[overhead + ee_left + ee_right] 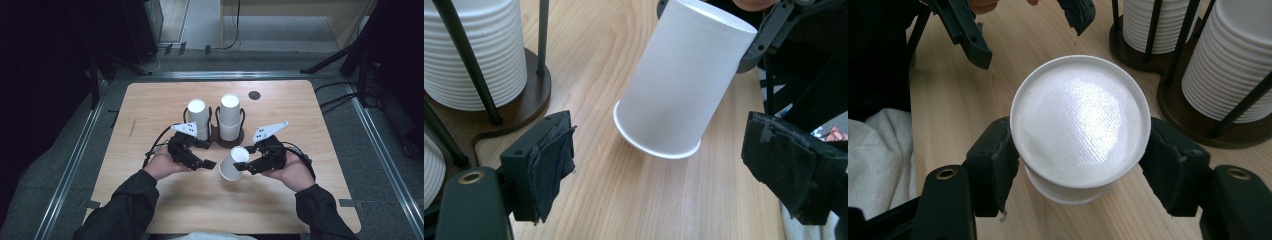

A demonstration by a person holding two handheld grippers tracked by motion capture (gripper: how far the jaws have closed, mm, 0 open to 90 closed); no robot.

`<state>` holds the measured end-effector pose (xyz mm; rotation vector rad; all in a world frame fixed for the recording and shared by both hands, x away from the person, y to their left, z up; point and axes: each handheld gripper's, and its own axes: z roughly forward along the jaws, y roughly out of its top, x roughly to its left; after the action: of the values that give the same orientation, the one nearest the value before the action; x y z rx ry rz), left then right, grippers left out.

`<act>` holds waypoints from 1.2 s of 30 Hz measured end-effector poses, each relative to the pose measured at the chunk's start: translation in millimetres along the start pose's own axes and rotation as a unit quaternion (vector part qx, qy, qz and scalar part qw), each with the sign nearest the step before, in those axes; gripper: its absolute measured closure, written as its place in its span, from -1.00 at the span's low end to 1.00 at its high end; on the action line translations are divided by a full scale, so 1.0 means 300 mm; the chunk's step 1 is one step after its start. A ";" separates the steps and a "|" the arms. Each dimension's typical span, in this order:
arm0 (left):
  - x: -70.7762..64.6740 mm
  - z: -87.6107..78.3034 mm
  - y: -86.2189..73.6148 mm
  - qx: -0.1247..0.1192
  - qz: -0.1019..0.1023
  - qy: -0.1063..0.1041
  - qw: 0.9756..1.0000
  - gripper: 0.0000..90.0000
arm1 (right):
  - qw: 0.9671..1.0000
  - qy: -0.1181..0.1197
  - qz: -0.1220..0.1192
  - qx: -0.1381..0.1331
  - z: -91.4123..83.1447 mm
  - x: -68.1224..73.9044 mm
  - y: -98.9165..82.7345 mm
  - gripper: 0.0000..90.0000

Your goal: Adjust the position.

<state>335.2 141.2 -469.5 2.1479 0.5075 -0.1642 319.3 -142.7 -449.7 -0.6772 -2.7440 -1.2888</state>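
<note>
Clamping cup (1080,122) — right gripper (1080,160)

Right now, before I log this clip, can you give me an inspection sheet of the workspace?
Surface: wooden table, with a dark round spot.
Job's things: white paper cup, upside down and tilted; two cup stacks in a dark holder.
Clutter: nothing seen.
Grippers: right gripper clamps the cup; left gripper open, fingers apart from the cup.
Cables: one trails from the right gripper.
Surroundings: grey floor, metal rails.
</note>
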 end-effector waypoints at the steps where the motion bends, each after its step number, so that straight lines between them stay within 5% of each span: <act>1: -0.001 0.001 -0.001 0.003 0.002 0.003 1.000 -0.70 | 1.000 0.001 -0.001 0.000 0.004 -0.001 0.000 -0.22; 18: -0.040 0.037 -0.032 0.011 0.020 0.005 1.000 -0.74 | 0.999 0.040 -0.009 -0.026 0.048 0.008 0.036 -0.22; 31: -0.065 0.057 -0.040 -0.010 0.039 -0.008 0.999 -0.70 | 0.996 0.076 -0.013 -0.049 0.054 0.040 0.087 -0.22; 36: -0.073 0.052 -0.038 -0.022 0.053 -0.004 0.998 -0.53 | 0.995 0.084 -0.003 -0.056 0.048 0.036 0.088 -0.22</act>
<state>311.6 128.0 -480.8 2.1248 0.3888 -0.1023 322.3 -113.3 -437.8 -0.5408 -2.5578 -1.4388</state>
